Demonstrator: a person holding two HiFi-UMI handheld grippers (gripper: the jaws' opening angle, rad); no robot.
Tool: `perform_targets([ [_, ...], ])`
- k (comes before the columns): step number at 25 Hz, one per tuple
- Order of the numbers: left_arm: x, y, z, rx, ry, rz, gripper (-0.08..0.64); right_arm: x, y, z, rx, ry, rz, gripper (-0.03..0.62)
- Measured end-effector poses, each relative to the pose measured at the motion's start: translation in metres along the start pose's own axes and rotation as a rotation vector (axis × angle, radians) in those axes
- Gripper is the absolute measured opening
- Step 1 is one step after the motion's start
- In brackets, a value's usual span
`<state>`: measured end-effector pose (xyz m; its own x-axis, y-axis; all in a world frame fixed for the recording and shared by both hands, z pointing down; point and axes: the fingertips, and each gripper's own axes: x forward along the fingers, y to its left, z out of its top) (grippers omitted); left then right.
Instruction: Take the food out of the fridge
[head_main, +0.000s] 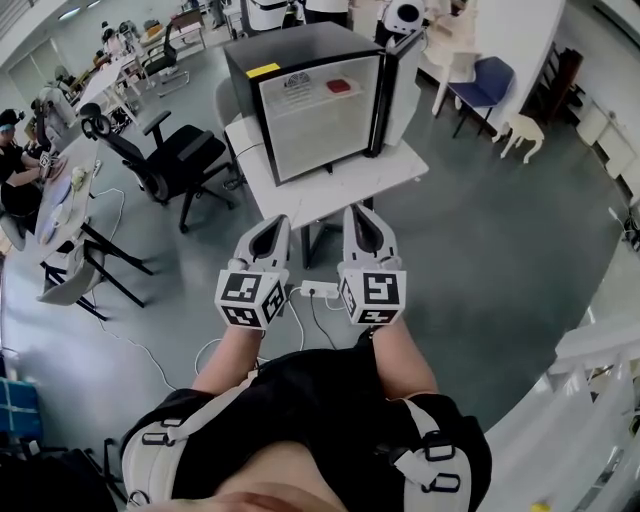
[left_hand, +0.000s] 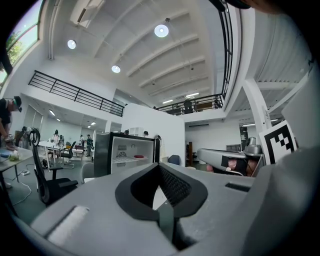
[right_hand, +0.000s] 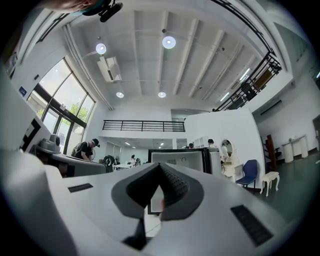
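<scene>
The food is a small red item lying on the upper shelf inside the fridge, toward the right side of the white compartment. Nothing is touching it. The fridge door is swung open to the right, so you look straight into the interior. The fridge stands on a white tabletop, set toward its back. Your left gripper and your right gripper are side by side, close to each other but not touching. Both point roughly level at the fridge and are well apart from the food. The fingers of the left gripper are clenched tip to tip with nothing between them; only the loop-shaped gap behind the tips shows the fridge beyond. The fingers of the right gripper are clenched the same way, and they hold nothing either. In each gripper view the fridge sits just above the closed tips, with its open door on the right. On the grey floor between you and the tabletop lies a white power strip with its cable. A black office chair stands left of the tabletop. A blue chair and a small white stool stand off to the right. Farther left, a person is at a long desk.
</scene>
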<state>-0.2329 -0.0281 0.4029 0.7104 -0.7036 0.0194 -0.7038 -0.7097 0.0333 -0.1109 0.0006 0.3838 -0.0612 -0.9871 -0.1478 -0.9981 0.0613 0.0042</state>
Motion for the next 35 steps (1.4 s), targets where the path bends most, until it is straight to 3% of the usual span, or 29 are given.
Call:
perform_targets([
  [9,0.087,0.011,-0.01,0.001,0.007,0.075,0.002,0.072,-0.061,-0.026,-0.024,0.0,0.057,0.008],
  [25,0.312,-0.01,0.004,0.0,0.04,0.262,0.002,0.225,-0.232,-0.044,0.013,0.029,0.278,0.008],
  [35,0.345,0.018,0.0,-0.011,0.071,0.34,0.002,0.281,-0.245,-0.065,0.072,0.08,0.339,0.008],
])
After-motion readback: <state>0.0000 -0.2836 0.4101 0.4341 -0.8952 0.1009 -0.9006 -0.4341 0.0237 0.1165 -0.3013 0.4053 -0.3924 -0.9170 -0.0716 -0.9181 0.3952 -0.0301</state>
